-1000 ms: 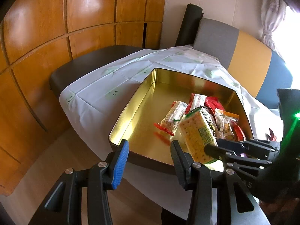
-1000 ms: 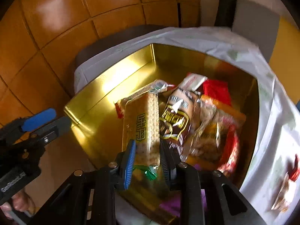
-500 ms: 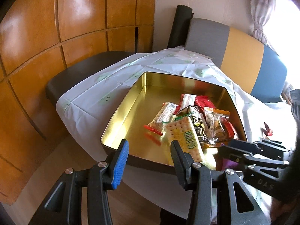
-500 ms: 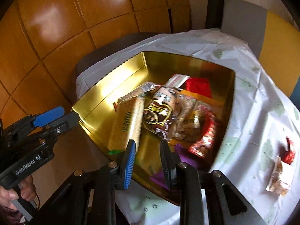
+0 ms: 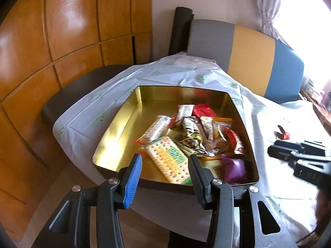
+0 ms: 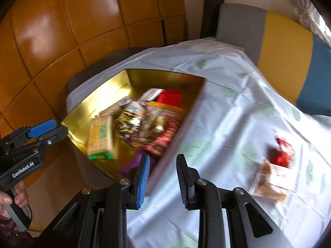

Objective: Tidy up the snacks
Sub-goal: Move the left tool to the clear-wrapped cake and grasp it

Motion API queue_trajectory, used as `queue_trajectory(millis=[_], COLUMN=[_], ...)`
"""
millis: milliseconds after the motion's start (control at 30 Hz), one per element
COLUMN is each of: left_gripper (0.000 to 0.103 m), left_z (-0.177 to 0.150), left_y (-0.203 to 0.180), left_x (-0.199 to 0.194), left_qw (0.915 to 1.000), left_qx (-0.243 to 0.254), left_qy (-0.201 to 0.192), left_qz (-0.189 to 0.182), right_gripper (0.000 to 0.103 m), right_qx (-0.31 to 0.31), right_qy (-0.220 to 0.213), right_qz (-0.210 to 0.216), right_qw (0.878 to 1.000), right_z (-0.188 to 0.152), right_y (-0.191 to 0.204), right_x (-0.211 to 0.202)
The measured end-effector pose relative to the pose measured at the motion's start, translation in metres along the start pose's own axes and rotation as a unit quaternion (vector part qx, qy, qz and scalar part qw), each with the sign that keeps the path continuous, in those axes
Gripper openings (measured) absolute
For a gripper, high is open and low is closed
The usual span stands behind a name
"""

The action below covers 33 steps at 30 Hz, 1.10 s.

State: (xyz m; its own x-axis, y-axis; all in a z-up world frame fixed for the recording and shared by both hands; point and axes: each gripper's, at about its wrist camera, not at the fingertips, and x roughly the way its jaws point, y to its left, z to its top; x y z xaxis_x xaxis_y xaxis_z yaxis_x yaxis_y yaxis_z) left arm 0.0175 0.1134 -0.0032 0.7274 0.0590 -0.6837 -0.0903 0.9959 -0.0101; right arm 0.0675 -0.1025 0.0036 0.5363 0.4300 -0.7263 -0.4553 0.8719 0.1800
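A gold tin sits on the white tablecloth and holds several snack packs. A cracker pack lies at its near side beside a purple pack. My left gripper is open and empty, just short of the tin's near rim. My right gripper is open and empty above the cloth, right of the tin. A red snack and a clear biscuit pack lie loose on the cloth to the right.
The tablecloth covers a small table. A grey, yellow and blue bench back stands behind it. Orange wood panels are on the left. A dark seat lies beside the table.
My right gripper let go of the cracker pack, which now lies in the tin, and has swung right over the cloth. The left gripper has drawn back a little.
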Motion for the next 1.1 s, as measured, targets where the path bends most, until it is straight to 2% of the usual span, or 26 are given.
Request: queue_trajectory(millis=[367,567,667,767,833,933,1000,1100], left_gripper=[0.047,0.047,0.047,0.047,0.047,0.052,0.061,0.064], left_z=[0.001,0.002,0.002,0.004,0.004,0.004,0.004,0.004], left_y=[-0.046,-0.080,-0.098,-0.119,-0.130,-0.150,-0.164,-0.184], left_x=[-0.001,0.001,0.003,0.006,0.008,0.014,0.018,0.025], left_qw=[0.9981,0.9938,0.9904,0.9863,0.9839,0.9793,0.9755,0.9694], left_qx=[0.056,0.101,0.126,0.151,0.163,0.183,0.200,0.221], left_qy=[0.000,0.004,0.007,0.010,0.016,0.025,0.025,0.032], left_qz=[-0.025,-0.048,-0.057,-0.065,-0.072,-0.082,-0.089,-0.102], right_gripper=[0.028,0.029,0.029,0.029,0.029,0.029,0.029,0.029], right_qx=[0.059,0.115,0.159,0.228,0.253,0.291,0.304,0.316], right_qy=[0.002,0.005,-0.002,0.002,-0.006,-0.007,-0.006,-0.011], right_qz=[-0.108,-0.182,-0.202,-0.219,-0.223,-0.208,-0.204,-0.202], right_qw=[0.992,0.977,0.966,0.949,0.941,0.934,0.931,0.927], right_z=[-0.026,-0.052,-0.066,-0.078,-0.078,-0.082,-0.084,-0.085], right_y=[-0.106,-0.183,-0.213,-0.244,-0.255,-0.264,-0.269,-0.271], right_x=[-0.046,-0.073,-0.080,-0.085,-0.088,-0.092,-0.094,-0.096])
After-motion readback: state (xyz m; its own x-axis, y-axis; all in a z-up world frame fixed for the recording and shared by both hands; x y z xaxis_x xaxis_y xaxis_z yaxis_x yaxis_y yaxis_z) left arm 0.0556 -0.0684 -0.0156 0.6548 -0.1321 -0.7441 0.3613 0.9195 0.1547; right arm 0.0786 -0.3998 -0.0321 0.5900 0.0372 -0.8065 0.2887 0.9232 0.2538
